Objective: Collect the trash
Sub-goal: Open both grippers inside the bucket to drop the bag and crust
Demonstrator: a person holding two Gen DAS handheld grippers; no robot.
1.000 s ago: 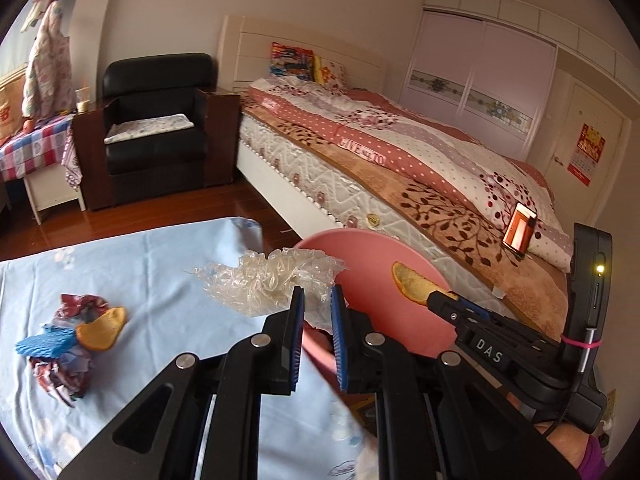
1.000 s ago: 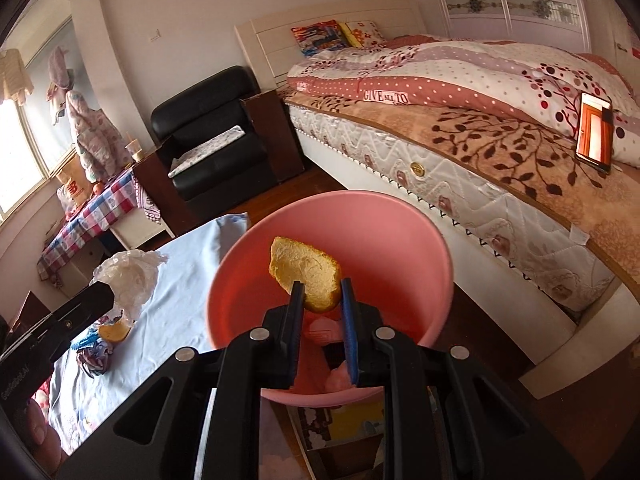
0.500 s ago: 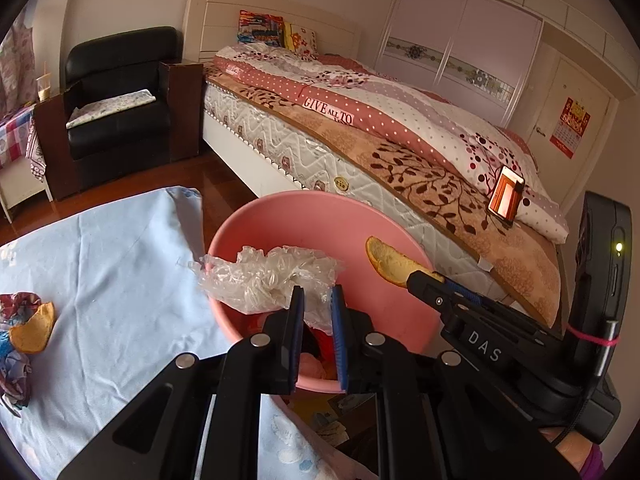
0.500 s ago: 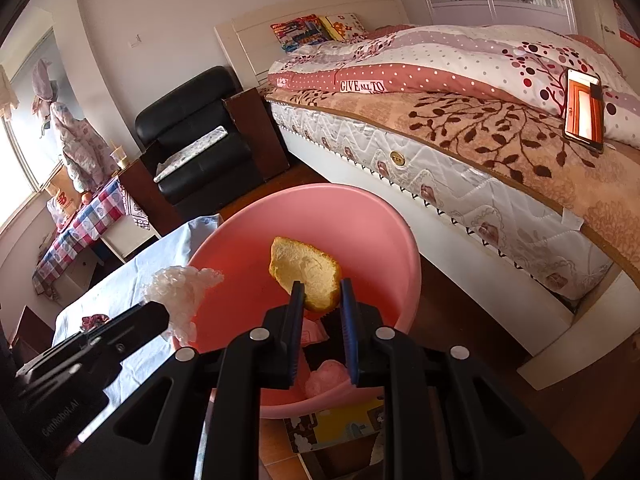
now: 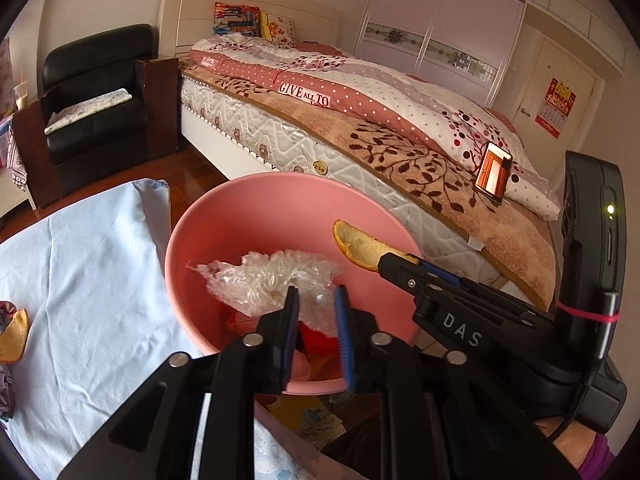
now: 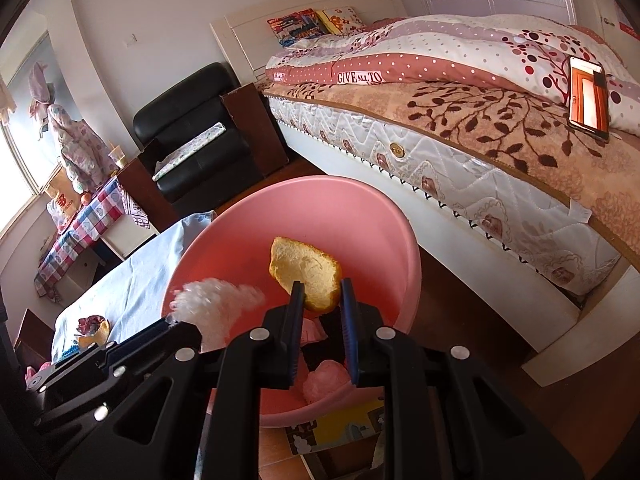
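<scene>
A pink basin [image 5: 248,204] stands beside the table and shows in both views [image 6: 360,216]. My left gripper [image 5: 316,300] is over the basin with its jaws parted; a crumpled clear plastic bag [image 5: 272,280] hangs between them, blurred in the right wrist view [image 6: 216,304]. My right gripper [image 6: 322,294] is over the basin too, jaws slightly apart, with an orange peel [image 6: 306,274] between them; the peel shows in the left wrist view [image 5: 360,246]. Some trash lies in the basin bottom [image 6: 326,378].
A table with a light blue cloth [image 5: 80,280] lies left of the basin, with more peel and wrappers [image 5: 12,336] at its left edge. A bed [image 5: 360,120] with a phone [image 5: 494,172] is behind. A black armchair [image 5: 96,112] stands at the back left.
Both grippers moved farther over the basin. The left jaws have widened and the bag has sagged down toward the basin. The right jaws have widened slightly around the peel.
</scene>
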